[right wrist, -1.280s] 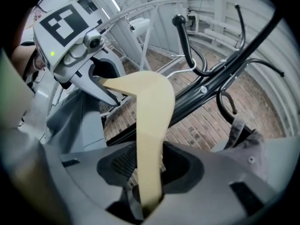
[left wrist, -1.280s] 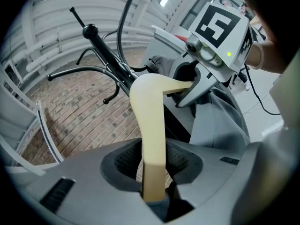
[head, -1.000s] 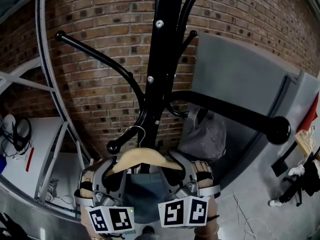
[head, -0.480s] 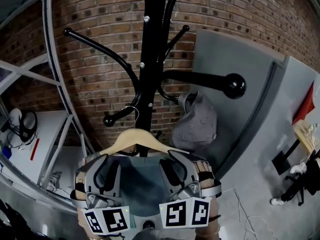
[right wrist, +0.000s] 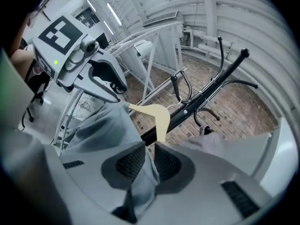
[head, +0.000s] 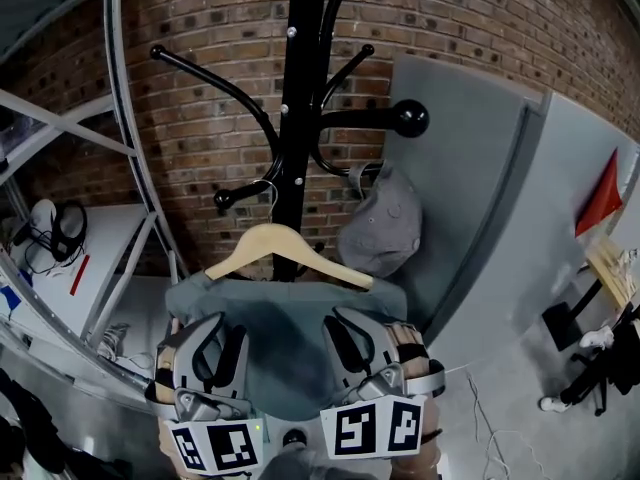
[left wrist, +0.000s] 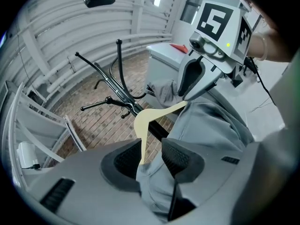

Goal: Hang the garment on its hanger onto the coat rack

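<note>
Garment cloth runs between the pads of the right gripper, whose jaws have just been closing and now pinch it in a narrow gap. The left gripper has just been opening. Its jaws stand wide apart, with a fold of the same grey cloth lying loose between them and space showing at one pad.

Just past both sets of jaws the garment spreads up to its wooden hanger, draped over both shoulders. The left tip of the hanger points straight at the left gripper's gap, the right tip at the right one's.

Beyond the hanger, its wire hook sits at a low peg of the black rack — whether it rests on the peg I cannot tell. A grey cap hangs on the rack's right side, near the right gripper's far end, and a brick wall stands behind.
</note>
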The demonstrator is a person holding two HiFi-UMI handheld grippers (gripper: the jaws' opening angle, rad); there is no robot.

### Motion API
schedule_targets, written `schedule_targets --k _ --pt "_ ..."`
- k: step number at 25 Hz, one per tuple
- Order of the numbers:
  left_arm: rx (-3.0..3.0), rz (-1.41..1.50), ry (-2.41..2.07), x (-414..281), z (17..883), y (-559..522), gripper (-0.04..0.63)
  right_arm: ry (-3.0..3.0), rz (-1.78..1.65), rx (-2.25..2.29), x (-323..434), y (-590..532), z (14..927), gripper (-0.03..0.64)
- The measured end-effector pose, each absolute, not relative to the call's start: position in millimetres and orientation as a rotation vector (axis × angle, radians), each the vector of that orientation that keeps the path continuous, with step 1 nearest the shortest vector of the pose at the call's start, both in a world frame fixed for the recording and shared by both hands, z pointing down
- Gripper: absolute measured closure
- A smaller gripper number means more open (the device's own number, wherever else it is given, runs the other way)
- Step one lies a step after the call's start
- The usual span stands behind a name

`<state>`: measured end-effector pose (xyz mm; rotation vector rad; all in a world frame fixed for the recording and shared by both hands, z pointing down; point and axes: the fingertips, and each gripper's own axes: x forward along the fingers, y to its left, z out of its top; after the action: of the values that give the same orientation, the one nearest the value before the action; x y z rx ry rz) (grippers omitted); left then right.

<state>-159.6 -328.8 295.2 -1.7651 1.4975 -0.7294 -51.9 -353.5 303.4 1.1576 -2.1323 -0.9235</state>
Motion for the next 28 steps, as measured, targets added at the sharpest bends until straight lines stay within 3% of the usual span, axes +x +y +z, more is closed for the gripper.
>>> schedule_targets --k 7,19,28 --pt "-1.818 -0.733 1.483 -145 300 -302 0.459 -2.158 -0.894 1.136 -41 -328 308 0.561" --pt "-1.867 -0.779 1.522 -139 318 -267 0.589 -2.229 -0.832 1.067 -37 -294 323 0.574" --pt "-1.877 -0.877 1.539 -146 336 -267 0.592 -2.186 -0.857 1.094 -34 -293 324 0.581"
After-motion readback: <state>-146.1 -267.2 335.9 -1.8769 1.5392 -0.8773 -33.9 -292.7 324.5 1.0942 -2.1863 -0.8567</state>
